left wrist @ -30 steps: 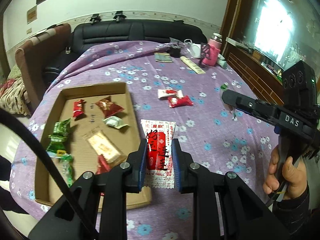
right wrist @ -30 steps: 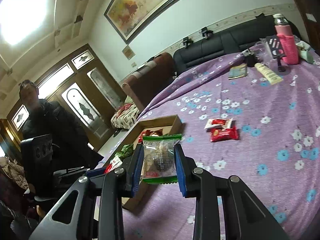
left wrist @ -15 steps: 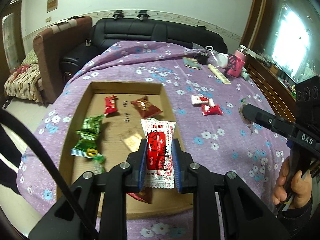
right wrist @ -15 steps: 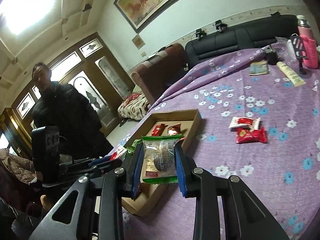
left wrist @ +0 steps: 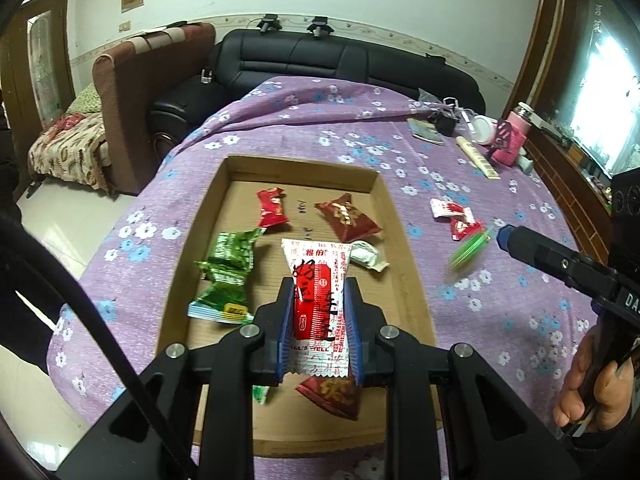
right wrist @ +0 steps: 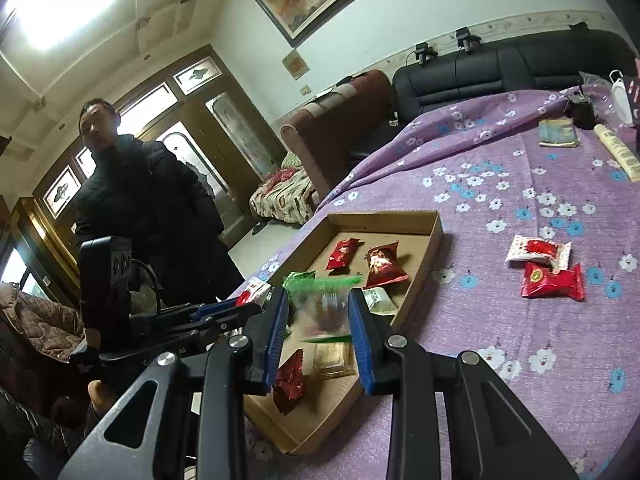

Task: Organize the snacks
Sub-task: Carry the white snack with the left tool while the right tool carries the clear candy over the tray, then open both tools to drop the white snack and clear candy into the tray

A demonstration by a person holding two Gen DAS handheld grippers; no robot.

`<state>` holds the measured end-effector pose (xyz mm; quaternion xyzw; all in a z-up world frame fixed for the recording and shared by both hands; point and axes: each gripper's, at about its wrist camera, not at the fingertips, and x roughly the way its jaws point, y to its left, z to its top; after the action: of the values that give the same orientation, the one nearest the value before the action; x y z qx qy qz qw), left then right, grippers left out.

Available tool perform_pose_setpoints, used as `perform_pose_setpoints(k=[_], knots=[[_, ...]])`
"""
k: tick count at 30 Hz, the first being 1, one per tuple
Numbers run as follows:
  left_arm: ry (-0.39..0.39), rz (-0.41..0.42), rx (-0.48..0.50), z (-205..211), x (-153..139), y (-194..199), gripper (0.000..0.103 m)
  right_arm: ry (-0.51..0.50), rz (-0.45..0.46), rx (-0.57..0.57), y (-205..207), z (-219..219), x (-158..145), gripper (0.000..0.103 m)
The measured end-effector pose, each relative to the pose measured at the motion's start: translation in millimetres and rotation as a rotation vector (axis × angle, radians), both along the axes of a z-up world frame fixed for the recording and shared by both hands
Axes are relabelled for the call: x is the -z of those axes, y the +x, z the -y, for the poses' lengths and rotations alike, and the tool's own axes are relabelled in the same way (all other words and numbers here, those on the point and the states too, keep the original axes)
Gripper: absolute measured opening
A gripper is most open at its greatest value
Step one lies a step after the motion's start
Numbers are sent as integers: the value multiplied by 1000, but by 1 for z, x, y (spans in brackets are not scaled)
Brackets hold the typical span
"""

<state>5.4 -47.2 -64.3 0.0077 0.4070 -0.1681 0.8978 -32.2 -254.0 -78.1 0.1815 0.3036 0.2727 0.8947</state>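
- Snacks lie partly in the cardboard tray point(left wrist: 404, 240) on the purple flowered cloth over the bench point(left wrist: 500, 300): two red packets at the far end, green packets point(left wrist: 228, 264) by the left wall, a white one mid-tray, a dark red one point(left wrist: 332, 394) at the near end.
- Your left hand-held gripper point(left wrist: 318, 322) pinches a white-and-red sachet point(left wrist: 316, 292) upright between its blue pads, above the tray's near half.
- Your right hand-held gripper point(right wrist: 320, 322) is narrowed on a clear, green-edged packet point(right wrist: 324, 300); it is blurred, hanging over the tray's near right wall.
- Two more red-and-white packets point(right wrist: 544, 264) overlap on the cloth, right of the tray and well apart from it.
- Farther back on the bench stand a pink bottle point(left wrist: 514, 142), a cream tube and a small booklet.
- A person in a dark jacket point(right wrist: 144, 200) stands past the bench's left edge.
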Motion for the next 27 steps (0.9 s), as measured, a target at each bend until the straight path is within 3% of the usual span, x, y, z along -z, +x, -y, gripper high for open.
perform_pose_setpoints(k=[14, 21, 27], knots=[[7, -41, -20, -6, 18, 13, 25, -82, -33, -7, 10, -17, 11, 29], [-3, -48, -12, -5, 20, 16, 25, -263, -40, -63, 35, -56, 17, 30], [2, -66, -9, -1, 25, 24, 25, -273, -68, -82, 48, -61, 28, 30]])
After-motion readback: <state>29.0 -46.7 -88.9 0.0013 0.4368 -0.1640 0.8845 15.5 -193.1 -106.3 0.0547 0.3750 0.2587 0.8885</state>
